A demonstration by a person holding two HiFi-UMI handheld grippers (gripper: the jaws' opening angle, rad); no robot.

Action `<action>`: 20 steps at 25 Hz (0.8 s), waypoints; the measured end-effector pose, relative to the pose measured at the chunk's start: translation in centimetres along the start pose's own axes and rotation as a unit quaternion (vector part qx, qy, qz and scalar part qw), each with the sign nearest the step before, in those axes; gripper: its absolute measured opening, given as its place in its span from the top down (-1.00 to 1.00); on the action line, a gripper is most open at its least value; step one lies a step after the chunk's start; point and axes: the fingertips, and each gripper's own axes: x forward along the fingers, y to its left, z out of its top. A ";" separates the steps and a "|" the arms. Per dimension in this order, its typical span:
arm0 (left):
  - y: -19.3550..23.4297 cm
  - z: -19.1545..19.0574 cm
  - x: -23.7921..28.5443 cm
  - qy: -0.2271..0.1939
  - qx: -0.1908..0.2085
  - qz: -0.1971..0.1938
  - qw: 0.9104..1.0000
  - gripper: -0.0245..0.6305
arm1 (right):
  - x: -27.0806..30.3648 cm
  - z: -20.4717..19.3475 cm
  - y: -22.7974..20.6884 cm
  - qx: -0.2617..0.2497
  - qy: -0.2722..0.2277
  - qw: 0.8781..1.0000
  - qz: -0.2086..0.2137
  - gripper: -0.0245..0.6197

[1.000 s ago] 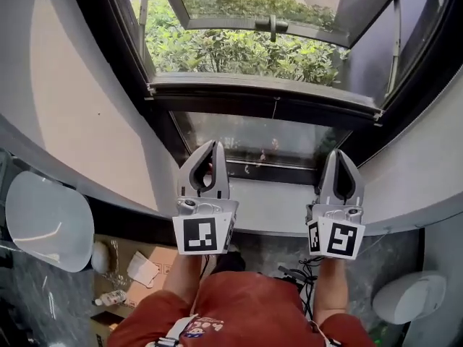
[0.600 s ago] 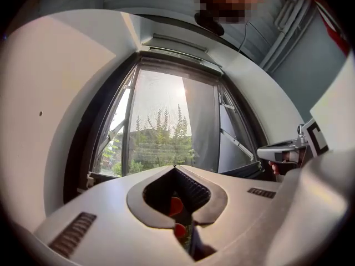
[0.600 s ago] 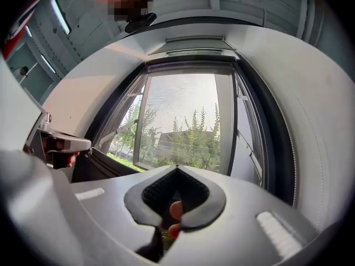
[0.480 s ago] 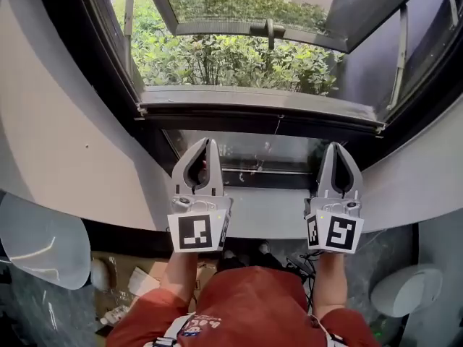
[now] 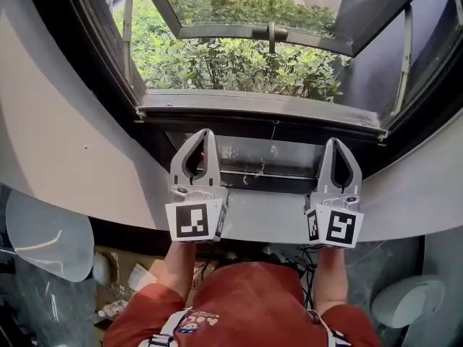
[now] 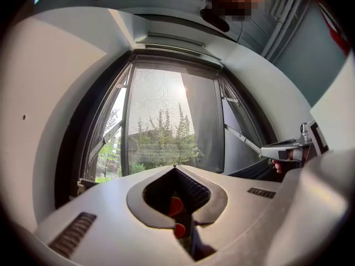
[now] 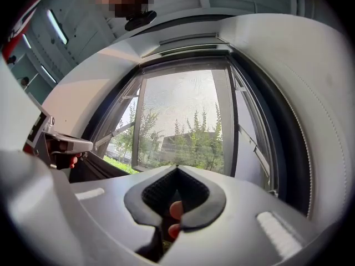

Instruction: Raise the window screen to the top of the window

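The window [image 5: 239, 56] has a dark frame and an outward-open sash [image 5: 253, 6]. A grey bar [image 5: 260, 107], apparently the screen's bottom rail, lies across the base of the opening, with a thin cord [image 5: 275, 130] hanging from its middle. In both gripper views the opening looks hazy, as through mesh [image 6: 161, 115] [image 7: 183, 110]. My left gripper [image 5: 204, 131] and right gripper [image 5: 338, 142] are both shut and empty. They are side by side just below the rail, in front of the lower glass pane [image 5: 268, 157], and touch nothing. Each shows in the other's view, the right gripper [image 6: 265, 151] and the left gripper [image 7: 86, 144].
A white curved ledge [image 5: 268, 215] runs under the window. On the floor stand a white rounded object at left [image 5: 47, 233] and another at right [image 5: 409, 302], a cardboard box with clutter [image 5: 137, 273] and some cables [image 5: 289, 255]. A handle [image 5: 272, 32] sits on the open sash.
Both grippers have moved forward together towards the window, their tips now close under the grey rail. Both stay shut.
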 end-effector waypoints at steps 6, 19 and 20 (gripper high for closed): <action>-0.9 -0.7 0.6 0.022 0.027 -0.013 0.999 0.91 | 0.3 -1.3 0.0 -0.020 0.018 0.999 0.023 0.90; -3.2 -3.3 2.4 0.066 0.236 -0.097 0.965 0.62 | 1.9 -5.8 2.6 -0.237 0.100 0.953 0.162 0.45; -3.3 -3.8 2.6 0.069 0.259 -0.104 0.958 0.58 | 2.1 -6.4 2.7 -0.269 0.106 0.941 0.173 0.38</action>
